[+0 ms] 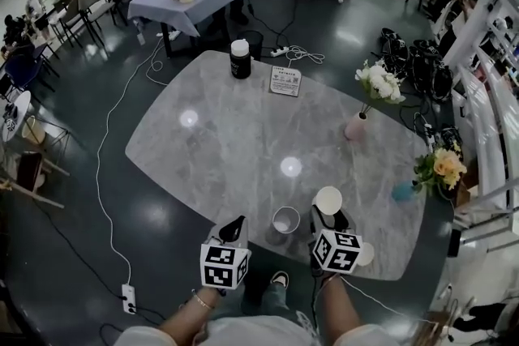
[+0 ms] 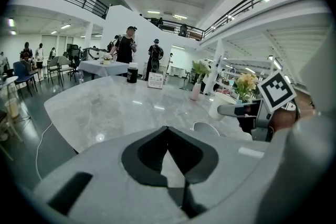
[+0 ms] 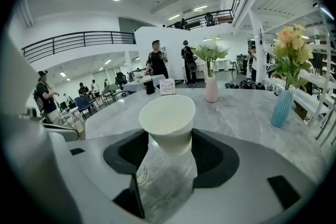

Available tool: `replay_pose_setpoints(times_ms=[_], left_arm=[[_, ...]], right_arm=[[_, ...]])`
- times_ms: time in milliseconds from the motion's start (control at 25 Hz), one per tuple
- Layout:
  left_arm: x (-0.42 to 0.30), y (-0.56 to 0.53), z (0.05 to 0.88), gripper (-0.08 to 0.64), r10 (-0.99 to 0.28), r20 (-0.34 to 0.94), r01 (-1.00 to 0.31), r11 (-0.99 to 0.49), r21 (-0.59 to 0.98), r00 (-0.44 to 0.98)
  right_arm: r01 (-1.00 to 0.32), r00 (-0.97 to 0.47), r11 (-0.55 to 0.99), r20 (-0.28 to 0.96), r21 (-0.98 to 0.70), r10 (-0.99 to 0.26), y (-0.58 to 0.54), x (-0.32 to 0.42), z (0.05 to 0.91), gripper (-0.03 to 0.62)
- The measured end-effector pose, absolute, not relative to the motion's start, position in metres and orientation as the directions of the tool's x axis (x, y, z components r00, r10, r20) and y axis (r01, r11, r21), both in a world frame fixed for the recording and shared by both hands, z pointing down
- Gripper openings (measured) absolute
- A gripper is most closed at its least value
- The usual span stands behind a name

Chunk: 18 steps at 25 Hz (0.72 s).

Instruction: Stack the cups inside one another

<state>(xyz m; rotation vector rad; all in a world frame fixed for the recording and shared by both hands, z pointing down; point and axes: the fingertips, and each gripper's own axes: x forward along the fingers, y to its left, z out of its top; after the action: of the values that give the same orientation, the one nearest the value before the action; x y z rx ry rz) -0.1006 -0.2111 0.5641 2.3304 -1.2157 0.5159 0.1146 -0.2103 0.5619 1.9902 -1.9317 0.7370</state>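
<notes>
My right hand-held gripper (image 1: 328, 216) grips a white cup (image 1: 328, 199) at two o'clock of the second cup (image 1: 285, 219) on the tabletop (image 1: 227, 134), while my left hand-held gripper (image 1: 233, 229) is clenched on nothing.

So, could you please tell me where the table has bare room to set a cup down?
The middle and left of the table lie bare, from the black jar down to the standing cup. The right is crowded: pink vase, blue vase, and the right claw with the held cup.
</notes>
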Motion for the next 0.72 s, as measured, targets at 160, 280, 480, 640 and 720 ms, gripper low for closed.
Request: replay_pose_setpoints(times_ms=[160,280,480,640,720], left_arm=[[-0.097,-0.209,0.56,-0.005,-0.664,0.509,-0.83,-0.505,0.236,0.548],[-0.094,-0.208,0.556,-0.005,-0.667,0.499,-0.828,-0.503,0.247,0.554],[-0.09,-0.207,0.549,-0.005,-0.67,0.479,-0.821,-0.511,0.256,0.567],[-0.09,-0.203,0.548,-0.005,-0.67,0.48,-0.822,-0.506,0.262,0.566],[-0.093,-0.201,0.549,-0.005,-0.672,0.482,-0.824,-0.502,0.263,0.563]], right_arm=[[-0.987,-0.037,-0.052,0.521,-0.154,-0.853,-0.202,0.105,0.55,0.238],[-0.989,-0.057,-0.023,0.518,-0.147,-0.854,-0.198,0.096,0.545,0.238],[-0.989,-0.103,0.032,0.508,-0.146,-0.855,-0.196,0.077,0.537,0.238],[-0.984,-0.136,0.056,0.51,-0.169,-0.85,-0.194,0.064,0.538,0.238],[-0.983,-0.149,0.069,0.511,-0.173,-0.847,-0.194,0.058,0.539,0.238]])
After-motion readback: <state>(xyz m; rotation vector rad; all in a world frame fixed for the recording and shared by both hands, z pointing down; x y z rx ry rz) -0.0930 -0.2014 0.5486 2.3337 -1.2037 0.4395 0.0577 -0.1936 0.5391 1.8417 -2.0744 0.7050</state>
